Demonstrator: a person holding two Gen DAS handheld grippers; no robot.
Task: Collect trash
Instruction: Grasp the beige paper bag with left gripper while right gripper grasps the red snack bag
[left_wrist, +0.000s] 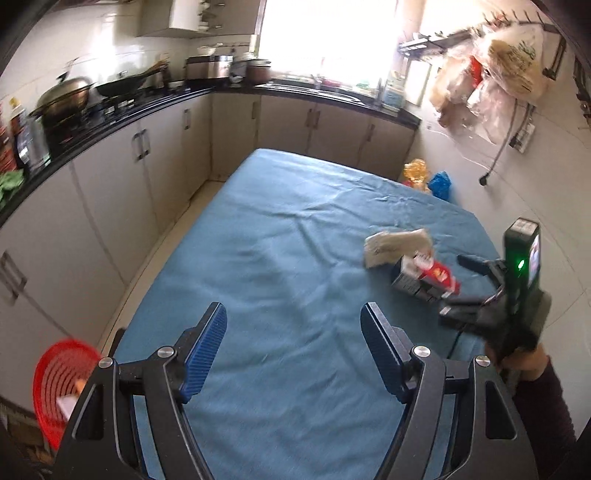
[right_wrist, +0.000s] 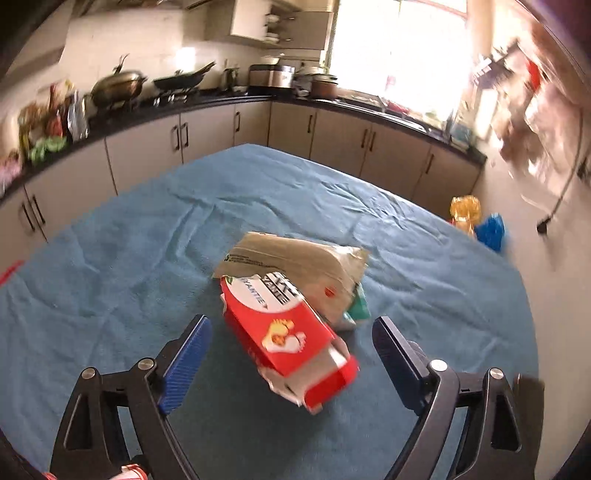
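Note:
A red and white carton (right_wrist: 291, 332) lies on the blue tablecloth (right_wrist: 129, 251), leaning on a beige paper bag (right_wrist: 295, 258). My right gripper (right_wrist: 291, 328) is open, its blue pads on either side of the carton's near end, not touching it. In the left wrist view the carton (left_wrist: 428, 275) and bag (left_wrist: 395, 245) lie at the right, with the right gripper (left_wrist: 465, 280) just beside them. My left gripper (left_wrist: 293, 321) is open and empty above the cloth's near middle. A red mesh basket (left_wrist: 62, 380) sits low at the left.
Kitchen cabinets and a black counter (left_wrist: 147, 107) with pots run along the left and back. Yellow and blue bags (left_wrist: 428, 177) lie on the floor past the table's far right corner. Plastic bags (left_wrist: 491, 81) hang on the right wall.

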